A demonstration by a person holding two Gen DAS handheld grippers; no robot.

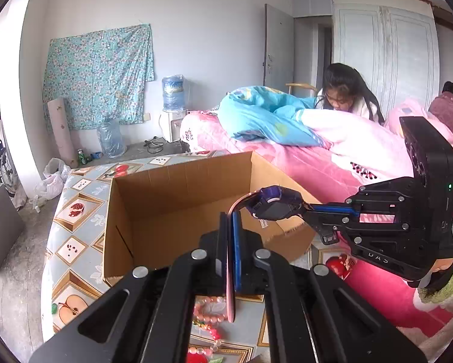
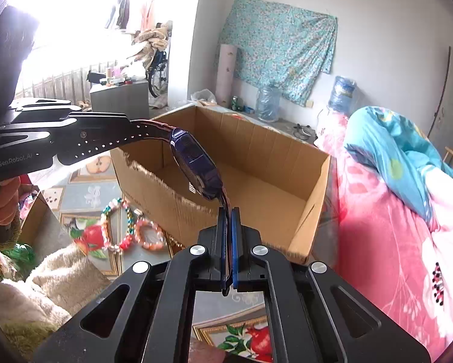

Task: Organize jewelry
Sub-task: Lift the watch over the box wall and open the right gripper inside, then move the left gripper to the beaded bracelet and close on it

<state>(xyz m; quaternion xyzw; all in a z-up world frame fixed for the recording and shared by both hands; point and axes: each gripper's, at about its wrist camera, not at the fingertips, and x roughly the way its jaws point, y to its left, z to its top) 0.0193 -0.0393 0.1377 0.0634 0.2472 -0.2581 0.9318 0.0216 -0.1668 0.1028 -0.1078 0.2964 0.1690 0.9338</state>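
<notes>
While the watch hangs in the air between two grippers, the scene is this:

Table: the table (image 1: 75, 211) has a cloth with fruit pictures; the box stands on it, next to a bed with pink covers (image 1: 317, 163).
Box: the cardboard box (image 1: 178, 199) is open on top; the part of the inside that shows is bare, nothing lies in it yet.
Watch: the purple watch (image 1: 272, 202) is above the near edge of the box, its face between the two grippers; its long axis runs from one strap end to the other.
Left gripper: the left gripper (image 1: 231, 242) is clenched on one strap end, pink on its inner side.
Right gripper: the right gripper (image 2: 229, 242) is clenched on the other strap end.
Nearer hand: I judge both equally near, each holds one end; the box lies just ahead and below the fingers.
Bracelets: the bead bracelets (image 2: 126, 227) lie on the table just beside the box, outside it.
</notes>
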